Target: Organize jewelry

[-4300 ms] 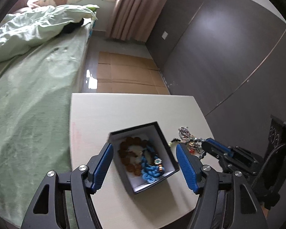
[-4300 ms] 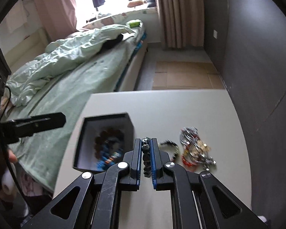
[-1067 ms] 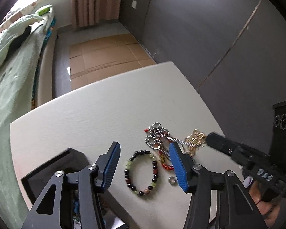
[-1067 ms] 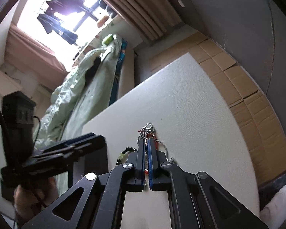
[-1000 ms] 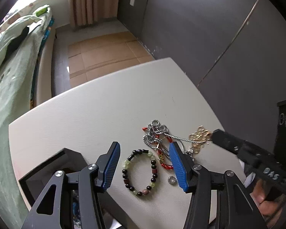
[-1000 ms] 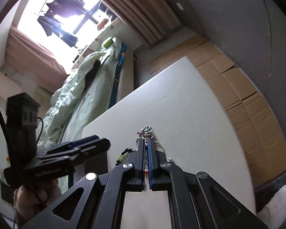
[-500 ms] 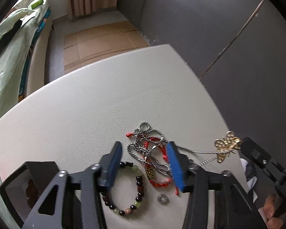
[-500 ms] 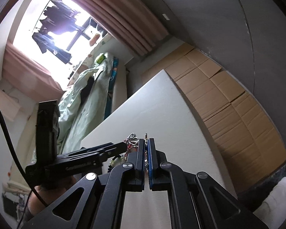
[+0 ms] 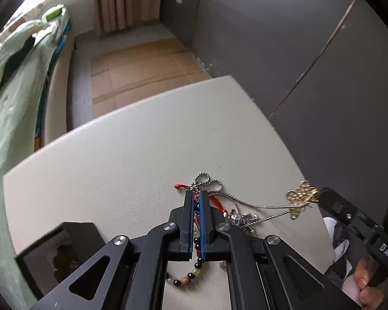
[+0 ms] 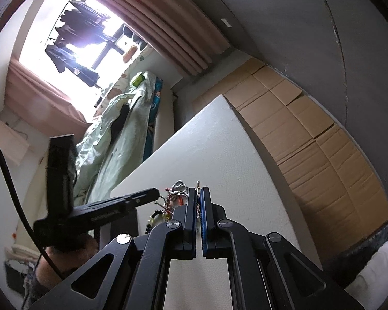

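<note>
Left hand-held gripper [image 9: 197, 196] pinches the jewelry tangle [image 9: 214, 199].

The only readable lettering is "DAS", in white capitals on the side of the right gripper [image 9: 320, 200], low at the right edge of the left wrist view, just above the fingers of the hand holding it. In the right wrist view the left gripper [image 10: 156, 193] carries a line of small pale print along its dark finger, but it is too blurred to make out. A partial round mark shows on the black block at the far right of the left wrist view; it cannot be read.
</note>
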